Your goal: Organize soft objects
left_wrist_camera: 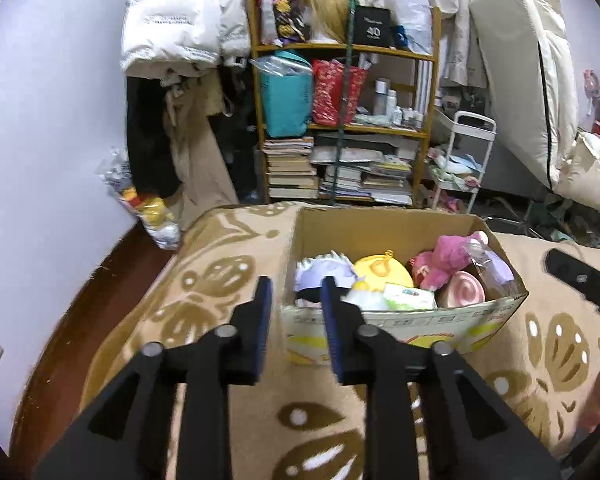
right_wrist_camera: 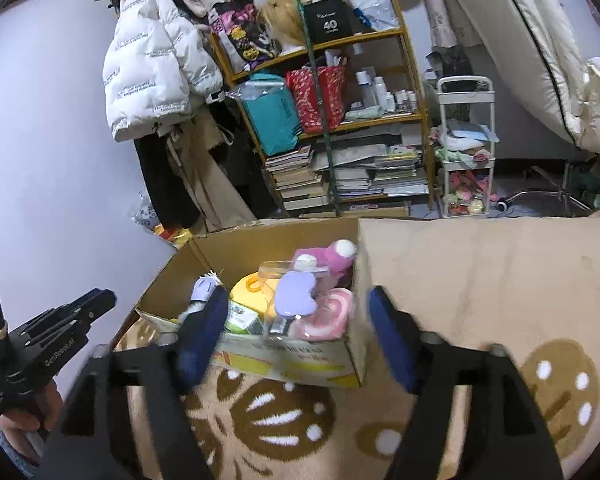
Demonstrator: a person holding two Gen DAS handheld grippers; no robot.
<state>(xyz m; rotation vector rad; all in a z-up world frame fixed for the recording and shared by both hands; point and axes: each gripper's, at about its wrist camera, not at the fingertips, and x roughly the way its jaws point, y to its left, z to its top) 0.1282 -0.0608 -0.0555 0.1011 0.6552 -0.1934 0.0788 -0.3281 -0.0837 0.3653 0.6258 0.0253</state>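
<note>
A cardboard box [left_wrist_camera: 388,226] sits on a beige patterned blanket [left_wrist_camera: 228,264]. It holds soft toys: a pink plush [left_wrist_camera: 446,262], a yellow round plush [left_wrist_camera: 382,270], a pink swirl cushion [left_wrist_camera: 462,294], a white-haired doll [left_wrist_camera: 326,270] and a purple item in clear wrap [right_wrist_camera: 296,292]. My left gripper [left_wrist_camera: 296,300] is open and empty, just in front of the box's near left corner. My right gripper [right_wrist_camera: 296,320] is open wide and empty, in front of the box [right_wrist_camera: 260,240]. The left gripper also shows in the right wrist view [right_wrist_camera: 94,302].
A wooden shelf [left_wrist_camera: 340,120] with books, bags and bottles stands behind the bed. A white jacket [left_wrist_camera: 180,20] hangs to its left. A white cart [left_wrist_camera: 460,160] and a mattress [left_wrist_camera: 532,72] stand to the right. A bag of toys [left_wrist_camera: 152,208] lies on the floor.
</note>
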